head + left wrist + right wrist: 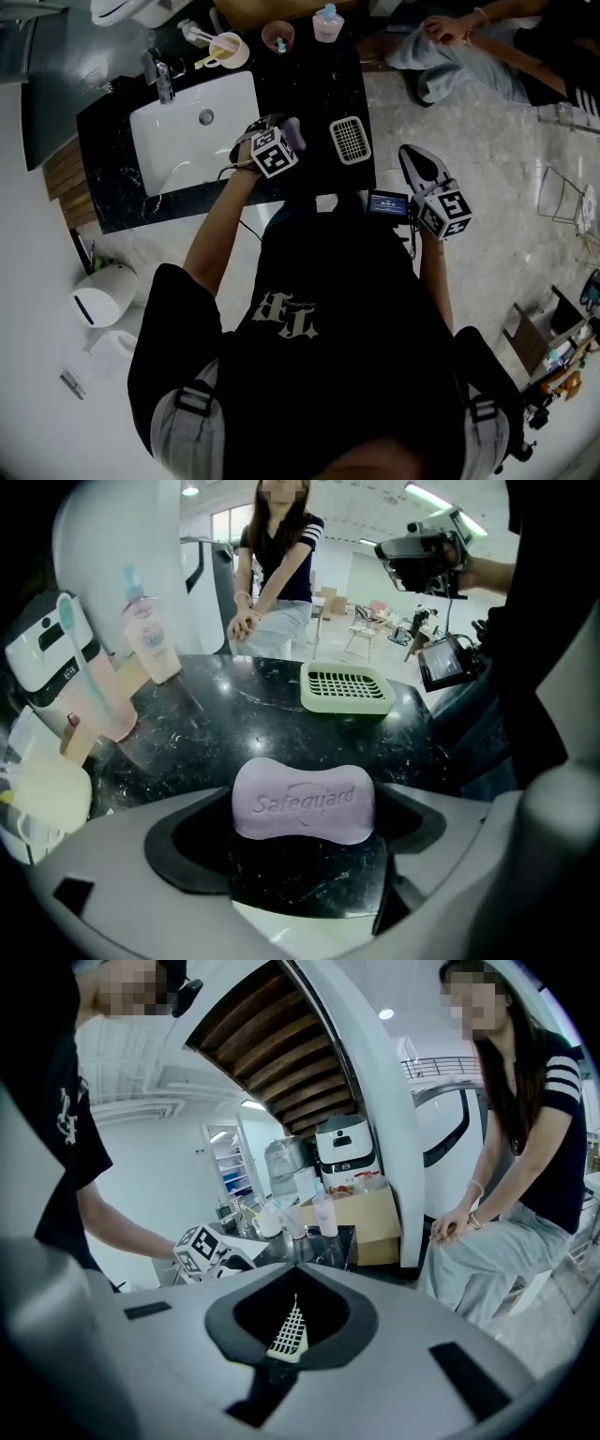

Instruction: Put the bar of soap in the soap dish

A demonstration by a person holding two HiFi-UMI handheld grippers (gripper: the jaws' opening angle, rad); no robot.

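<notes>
On black counter [234,719], between left gripper's [306,810] wide-spread jaws, unclamped: lilac soap bar [302,799] embossed "Safeguard". Soap dish [345,687] at 1 o'clock. Right gripper [292,1271] jaws closed together, empty. Sink [192,131] appears only in head view.

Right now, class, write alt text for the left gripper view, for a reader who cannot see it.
A lilac bar of soap lies on the black marble counter between the left tool's open jaws. Behind it sits an empty green soap dish; a pink bottle stands at left.
</notes>
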